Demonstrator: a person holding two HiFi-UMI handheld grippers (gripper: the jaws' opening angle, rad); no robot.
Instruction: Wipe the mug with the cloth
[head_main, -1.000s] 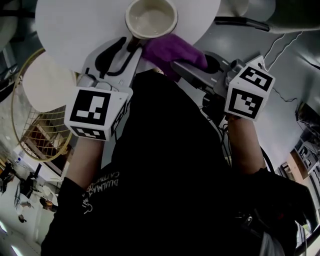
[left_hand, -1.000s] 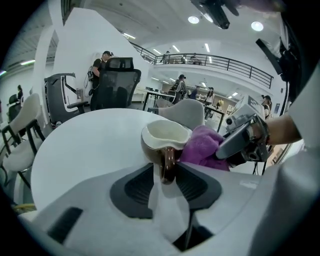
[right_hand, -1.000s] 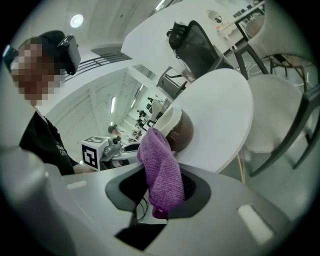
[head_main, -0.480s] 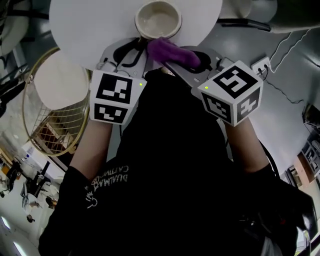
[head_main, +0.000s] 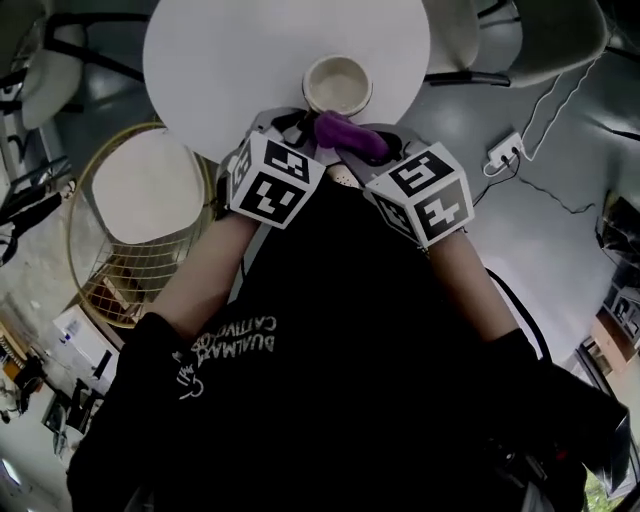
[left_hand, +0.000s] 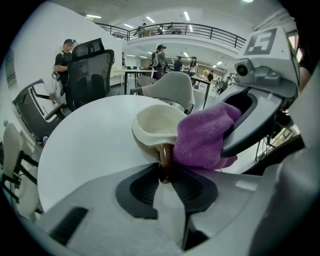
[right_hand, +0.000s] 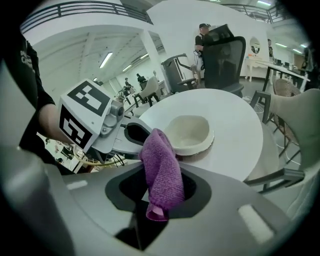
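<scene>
two grippers are meeting at the mug (left_hand: 156, 125), which is sitting upright on a round white table (left_hand: 85, 145).

left gripper (left_hand: 166, 175) is pinching the mug's brown handle (left_hand: 165, 157) between its jaw tips. the jaws have just been easing apart a touch, with the handle between them and a pad touching it on each side. the mug's cream bowl is standing just beyond those tips.

right gripper (right_hand: 161, 187) is gripping a purple cloth (right_hand: 161, 167), jaws narrowed on its lower folds. the rest of the cloth is standing up out of the jaws toward the mug.

seen from the left gripper, the cloth is pressing on the mug's right side at the rim, just beside the handle, and one right jaw is lying over it.

in the head view the left cube (head_main: 275, 180) and right cube (head_main: 420, 195) are sitting near each other, just short of the mug, with the cloth showing between them.
</scene>
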